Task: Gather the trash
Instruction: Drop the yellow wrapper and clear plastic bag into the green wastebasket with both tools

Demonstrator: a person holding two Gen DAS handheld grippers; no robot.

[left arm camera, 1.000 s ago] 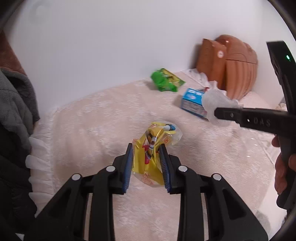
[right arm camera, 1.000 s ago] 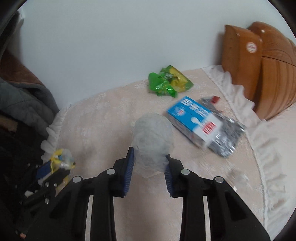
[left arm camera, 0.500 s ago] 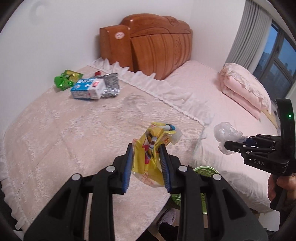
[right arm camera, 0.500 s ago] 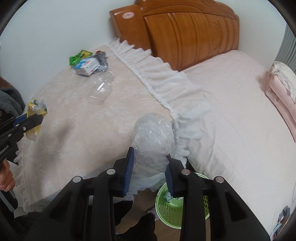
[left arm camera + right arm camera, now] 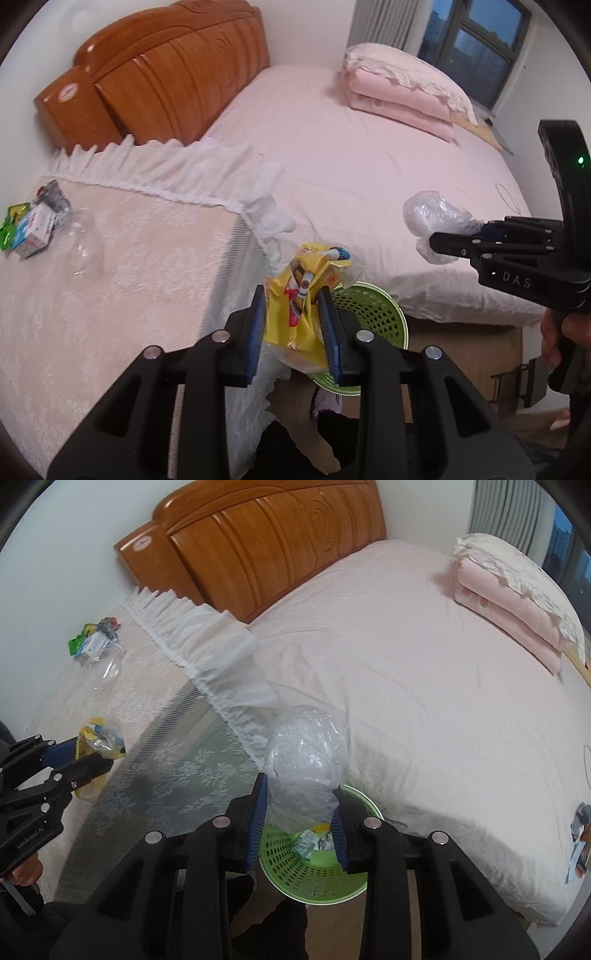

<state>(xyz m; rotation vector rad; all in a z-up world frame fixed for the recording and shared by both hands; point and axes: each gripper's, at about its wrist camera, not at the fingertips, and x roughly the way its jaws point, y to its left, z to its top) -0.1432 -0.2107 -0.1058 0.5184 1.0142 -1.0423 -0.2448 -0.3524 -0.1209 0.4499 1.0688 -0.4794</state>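
Both grippers carried trash toward the round green perforated plastic basket on the floor by the bed.

The left gripper was clamped on a crinkled yellow snack wrapper, held in the air beside the lace-covered table, with the basket rim showing just beyond it. The right gripper gripped a crumpled clear plastic bag directly above the basket's mouth. To finish well, each load probably needed lowering near the rim before letting go, since light film can drift. More litter, a blue-and-white carton and a green packet, lay on the table's far corner.
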